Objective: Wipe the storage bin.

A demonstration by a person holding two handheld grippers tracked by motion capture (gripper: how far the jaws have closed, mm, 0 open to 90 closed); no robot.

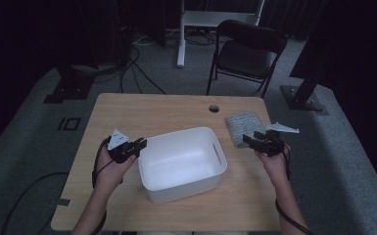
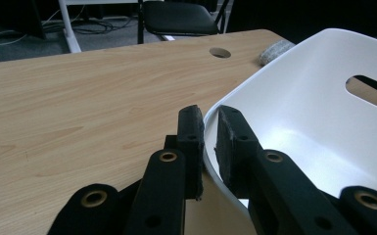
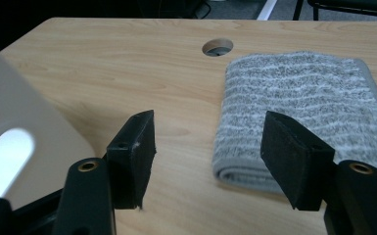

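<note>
The left gripper (image 2: 209, 129) pinches the smooth white plastic bin's (image 1: 196, 134) curved rim; the right gripper (image 3: 208, 156), jaws apart, hovers near the folded, ribbed grey towel (image 3: 303, 103).

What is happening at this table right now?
A person works with a gripper in each hand. The left gripper is shut on the rim of the white bin, one jaw outside the wall and one inside. The right gripper has open jaws and points at the near edge of the folded grey towel, which lies flat on the table beside the bin.
</note>
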